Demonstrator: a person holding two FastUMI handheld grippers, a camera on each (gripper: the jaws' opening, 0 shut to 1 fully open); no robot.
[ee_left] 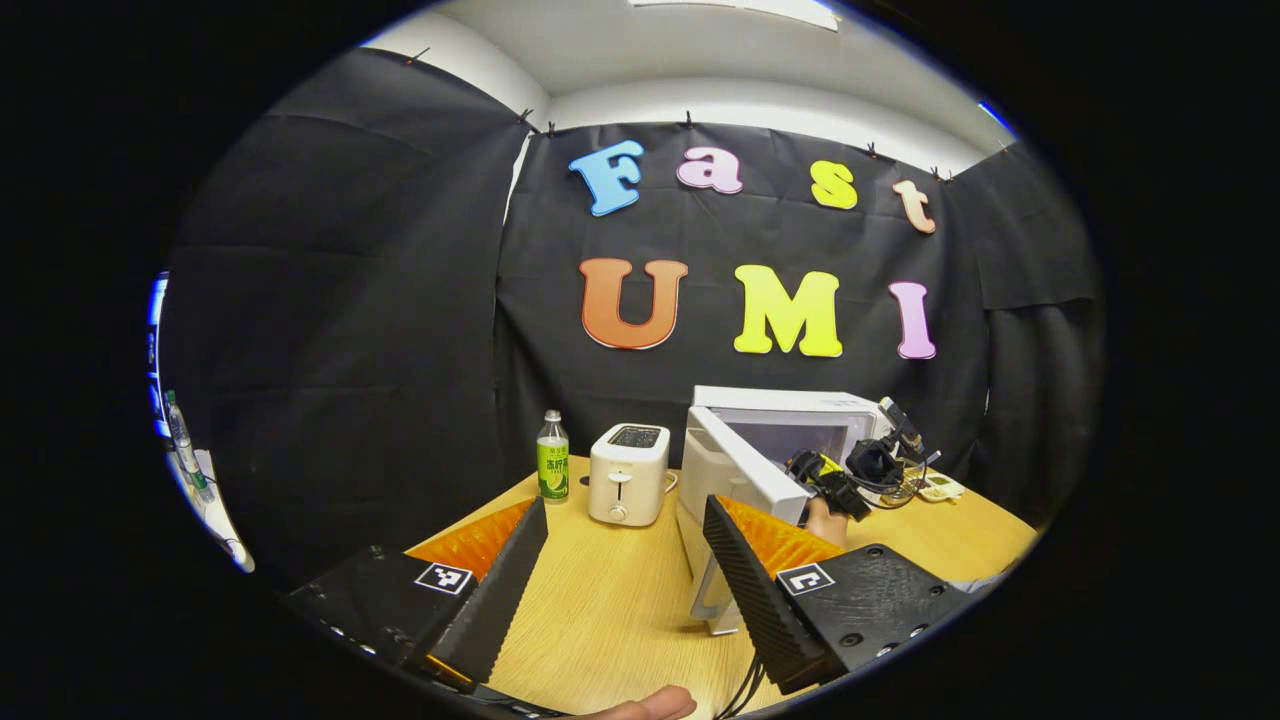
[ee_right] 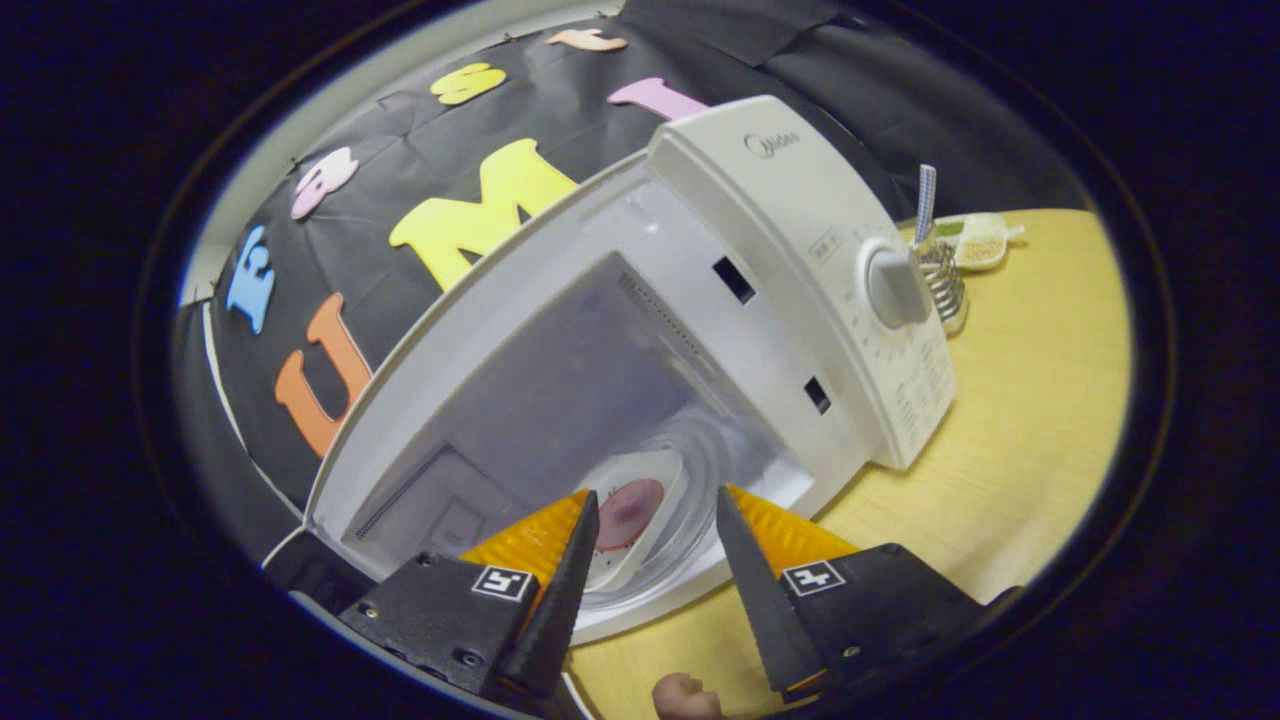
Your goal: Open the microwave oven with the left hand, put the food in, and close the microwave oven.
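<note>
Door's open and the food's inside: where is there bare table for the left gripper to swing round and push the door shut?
Bare tabletop lies before the toaster and left of the open door. It is crowded right of the door, where the right gripper sits at the microwave mouth.

Left gripper (ee_left: pixel 625 525) and right gripper (ee_right: pixel 650 520) each have wedge-shaped ribbed fingers on black housings with small screws and a square black-and-white marker per side, plus black cables (ee_left: pixel 745 690) trailing under the left one.
</note>
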